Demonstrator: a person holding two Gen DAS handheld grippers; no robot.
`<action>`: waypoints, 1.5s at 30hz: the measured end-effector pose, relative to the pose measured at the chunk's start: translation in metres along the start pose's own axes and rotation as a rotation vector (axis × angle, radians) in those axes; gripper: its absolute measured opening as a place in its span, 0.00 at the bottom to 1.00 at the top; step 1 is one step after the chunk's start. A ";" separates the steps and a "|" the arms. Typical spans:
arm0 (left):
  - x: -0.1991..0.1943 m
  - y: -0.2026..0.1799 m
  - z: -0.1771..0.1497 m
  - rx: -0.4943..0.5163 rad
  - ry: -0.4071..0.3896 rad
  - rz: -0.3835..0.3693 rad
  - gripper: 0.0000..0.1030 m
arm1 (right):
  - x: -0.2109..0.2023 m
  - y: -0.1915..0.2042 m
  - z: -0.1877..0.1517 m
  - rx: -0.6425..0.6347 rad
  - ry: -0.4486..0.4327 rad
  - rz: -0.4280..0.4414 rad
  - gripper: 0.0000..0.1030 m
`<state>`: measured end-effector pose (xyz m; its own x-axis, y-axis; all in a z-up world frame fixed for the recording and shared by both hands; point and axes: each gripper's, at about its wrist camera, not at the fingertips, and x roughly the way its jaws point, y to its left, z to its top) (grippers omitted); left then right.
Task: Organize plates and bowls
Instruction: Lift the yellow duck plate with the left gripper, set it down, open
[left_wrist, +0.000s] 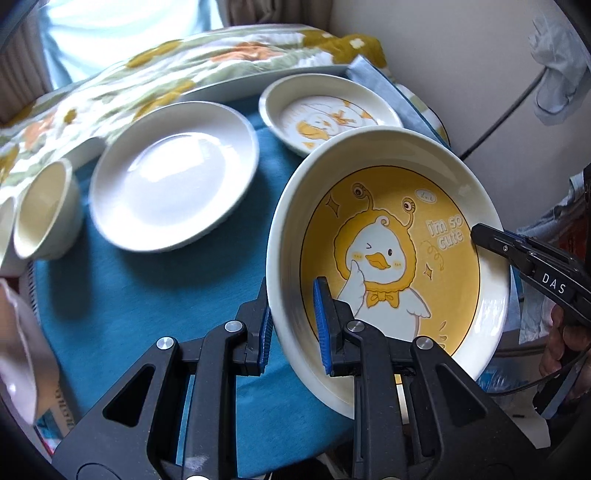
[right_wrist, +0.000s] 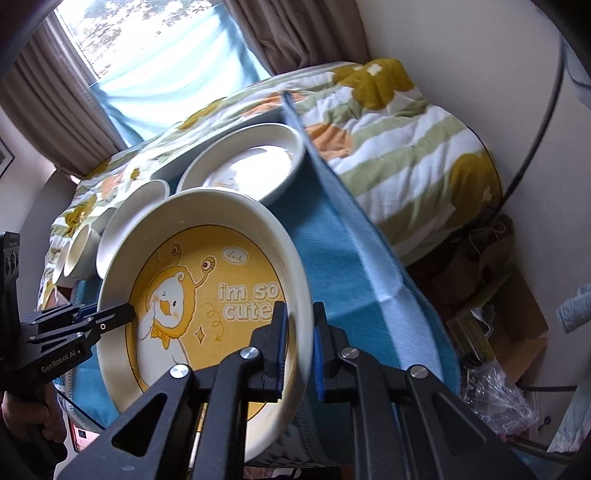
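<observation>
The blue cloth-covered surface (left_wrist: 122, 295) fills the left wrist frame's lower left, a white plate (left_wrist: 173, 177) at centre left. The yellow duck plate (left_wrist: 388, 266), tilted at lower right, is clamped by the left gripper (left_wrist: 291, 325) and right gripper (right_wrist: 299, 347), jaws closed on opposite rims

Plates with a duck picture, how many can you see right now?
2. The yellow duck plate is held tilted between both claws; the smaller duck plate sits behind it on the blue cloth.
</observation>
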<state>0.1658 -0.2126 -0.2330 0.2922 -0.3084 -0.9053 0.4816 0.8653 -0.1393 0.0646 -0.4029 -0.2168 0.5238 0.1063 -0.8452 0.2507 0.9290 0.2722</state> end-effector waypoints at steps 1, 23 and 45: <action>-0.007 0.007 -0.005 -0.018 -0.005 0.009 0.17 | 0.000 0.007 0.001 -0.015 0.001 0.008 0.11; -0.067 0.180 -0.137 -0.411 0.012 0.172 0.18 | 0.064 0.199 -0.026 -0.340 0.168 0.210 0.11; -0.032 0.196 -0.133 -0.415 0.034 0.212 0.17 | 0.108 0.223 -0.038 -0.395 0.235 0.181 0.11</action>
<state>0.1407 0.0195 -0.2845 0.3178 -0.1000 -0.9429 0.0409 0.9949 -0.0918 0.1459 -0.1706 -0.2654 0.3212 0.3129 -0.8938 -0.1789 0.9469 0.2672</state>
